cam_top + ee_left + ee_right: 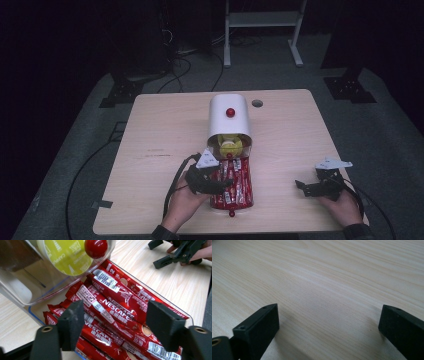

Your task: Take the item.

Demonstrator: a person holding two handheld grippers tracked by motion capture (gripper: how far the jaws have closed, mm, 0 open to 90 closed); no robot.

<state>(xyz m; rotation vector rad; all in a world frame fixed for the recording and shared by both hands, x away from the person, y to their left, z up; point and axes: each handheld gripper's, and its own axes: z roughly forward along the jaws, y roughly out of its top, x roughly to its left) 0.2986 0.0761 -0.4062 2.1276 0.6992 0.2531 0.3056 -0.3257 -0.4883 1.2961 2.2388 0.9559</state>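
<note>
A white drawer box (229,117) with a red knob stands mid-table. Its upper clear drawer holds a yellow coffee capsule (65,255) behind a red knob (95,247). The lower clear drawer (175,307) is pulled out toward me and is packed with red Nescafe sachets (112,307). My left gripper (116,315) hovers over those sachets (237,185), its jaws apart on either side of several and not pressing them. In the high view it sits at the drawer's left (220,186). My right gripper (301,187) rests open at the right, over bare wood (329,312).
The wooden table (165,130) has a round cable hole (257,103) behind the box. A white metal stand (262,20) and cables lie on the floor beyond the far edge. Bare wood lies left and right of the box.
</note>
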